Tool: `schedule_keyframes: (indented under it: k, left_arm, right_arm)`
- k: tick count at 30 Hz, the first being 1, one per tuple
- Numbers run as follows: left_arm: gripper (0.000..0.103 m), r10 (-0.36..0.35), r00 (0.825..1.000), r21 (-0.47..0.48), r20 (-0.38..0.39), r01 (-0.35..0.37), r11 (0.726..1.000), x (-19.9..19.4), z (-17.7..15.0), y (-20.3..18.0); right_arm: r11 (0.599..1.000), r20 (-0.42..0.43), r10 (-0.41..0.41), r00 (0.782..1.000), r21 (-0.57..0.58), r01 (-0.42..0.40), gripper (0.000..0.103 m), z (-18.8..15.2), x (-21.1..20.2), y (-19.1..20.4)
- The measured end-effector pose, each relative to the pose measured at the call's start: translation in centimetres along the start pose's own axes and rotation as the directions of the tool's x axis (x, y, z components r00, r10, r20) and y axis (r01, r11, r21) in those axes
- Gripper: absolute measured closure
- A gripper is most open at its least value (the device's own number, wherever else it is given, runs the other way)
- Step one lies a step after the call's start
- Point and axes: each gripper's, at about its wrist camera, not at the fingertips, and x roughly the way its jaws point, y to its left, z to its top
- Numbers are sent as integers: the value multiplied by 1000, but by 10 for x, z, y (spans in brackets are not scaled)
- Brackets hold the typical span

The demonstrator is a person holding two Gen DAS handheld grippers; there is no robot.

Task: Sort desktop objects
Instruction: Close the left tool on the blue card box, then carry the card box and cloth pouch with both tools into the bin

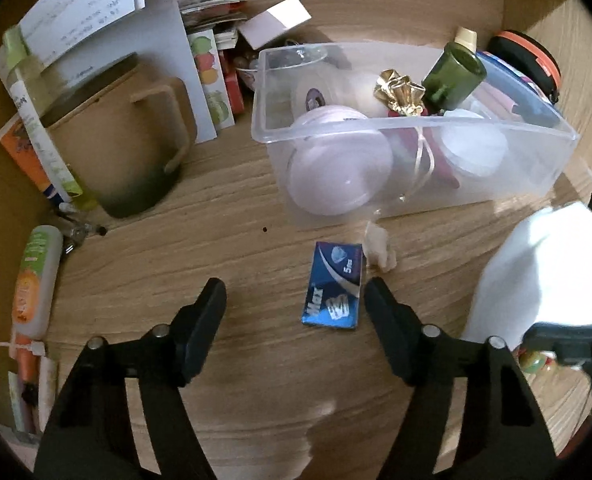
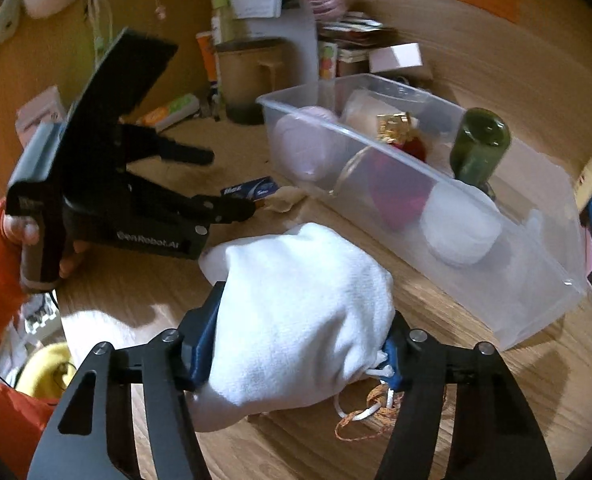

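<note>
My left gripper (image 1: 296, 292) is open and empty, low over the wooden desk, with a small blue gum box (image 1: 333, 285) lying just inside its right finger. A crumpled bit of pale paper (image 1: 379, 250) lies beside the box. My right gripper (image 2: 303, 320) is shut on a white drawstring cloth pouch (image 2: 296, 320), held above the desk; the pouch also shows in the left wrist view (image 1: 543, 272). A clear plastic bin (image 1: 415, 120) stands behind, holding pink and white round lids, a gold-wrapped item (image 1: 399, 90) and a green bottle (image 1: 453, 74). The left gripper also shows in the right wrist view (image 2: 224, 184).
A tan mug (image 1: 132, 136), papers, booklets and tubes (image 1: 36, 280) crowd the left side. An orange-black case (image 1: 529, 60) sits behind the bin. A wooden wall rises at the back. An orange string (image 2: 371, 412) lies under the pouch.
</note>
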Motion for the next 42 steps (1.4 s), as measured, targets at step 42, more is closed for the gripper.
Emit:
schedule_keyframes:
  k: [42]
  left_arm:
    - [77,-85,973,-137,215,117,984,-63,9,6]
  right_arm:
    - [983,208,2,978,179,-40,57,15,-65,-38]
